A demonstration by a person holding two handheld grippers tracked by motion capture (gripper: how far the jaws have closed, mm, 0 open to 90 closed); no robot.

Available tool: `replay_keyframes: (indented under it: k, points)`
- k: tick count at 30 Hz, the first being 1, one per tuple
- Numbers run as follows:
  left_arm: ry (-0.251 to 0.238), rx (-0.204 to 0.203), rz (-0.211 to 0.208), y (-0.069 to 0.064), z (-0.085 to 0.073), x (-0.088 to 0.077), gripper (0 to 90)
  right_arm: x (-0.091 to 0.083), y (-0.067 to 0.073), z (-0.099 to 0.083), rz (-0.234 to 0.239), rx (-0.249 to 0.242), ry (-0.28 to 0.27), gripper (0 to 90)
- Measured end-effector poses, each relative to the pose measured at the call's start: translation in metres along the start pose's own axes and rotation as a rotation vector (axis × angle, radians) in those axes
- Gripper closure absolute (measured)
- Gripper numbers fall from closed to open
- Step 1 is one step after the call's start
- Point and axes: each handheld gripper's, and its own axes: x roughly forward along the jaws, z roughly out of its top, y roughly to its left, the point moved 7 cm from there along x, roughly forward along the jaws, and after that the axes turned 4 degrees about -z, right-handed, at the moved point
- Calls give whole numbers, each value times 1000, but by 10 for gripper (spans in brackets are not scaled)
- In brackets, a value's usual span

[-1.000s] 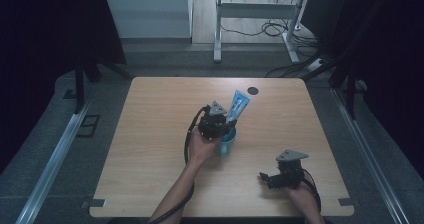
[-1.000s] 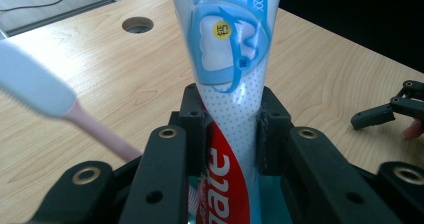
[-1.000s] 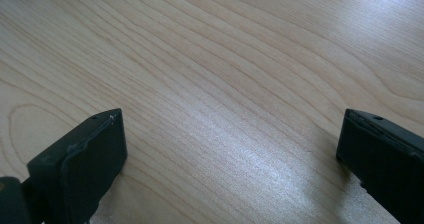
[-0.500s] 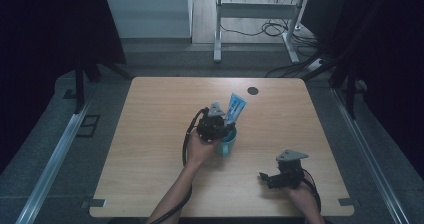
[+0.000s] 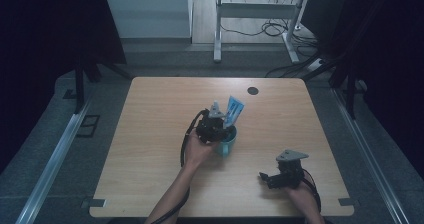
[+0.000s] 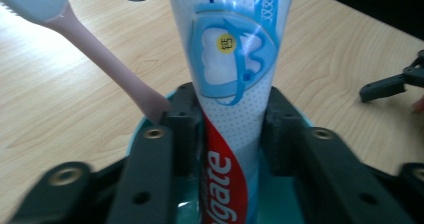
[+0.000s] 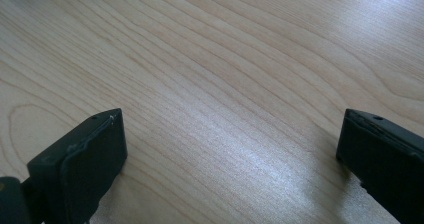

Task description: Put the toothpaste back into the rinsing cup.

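A white, blue and red toothpaste tube (image 6: 232,59) stands upright in a teal cup (image 6: 175,206). My left gripper (image 6: 227,119) reaches down into the cup with one jaw on each side of the tube; the jaws have just been opening and only thin gaps show at the pads. A pink-handled toothbrush (image 6: 107,64) leans against the cup's rim on the left. In the high view the cup (image 5: 227,145), tube (image 5: 234,109) and left gripper (image 5: 215,126) are at mid-table. My right gripper (image 5: 267,178) rests near the front right, open over bare wood (image 7: 230,149).
The wooden table (image 5: 150,134) has a round cable hole (image 5: 253,90) at the back. The right gripper's jaw tips (image 6: 385,86) show far off in the left gripper view. Dark floor, a metal rail and desk legs surround the table.
The tube's top has sunk slightly toward the cup. Both hands have kept their places.
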Motion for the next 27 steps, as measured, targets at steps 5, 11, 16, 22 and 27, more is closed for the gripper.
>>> replay_keyframes:
  k: [5,11,16,22,27]
  points:
    - [3,39,13,-4,2,-3,449,0,0,0,0,1,0,0]
    - [3,51,9,-10,5,-7,321,0,0,0,0,0,1,0]
    - [-4,29,-3,-13,6,-13,233,0,0,0,0,1,1,0]
    - [-2,16,1,-17,7,-22,152,0,0,0,0,0,0,0]
    - [3,-2,-3,-17,6,-31,116,0,0,0,0,0,1,0]
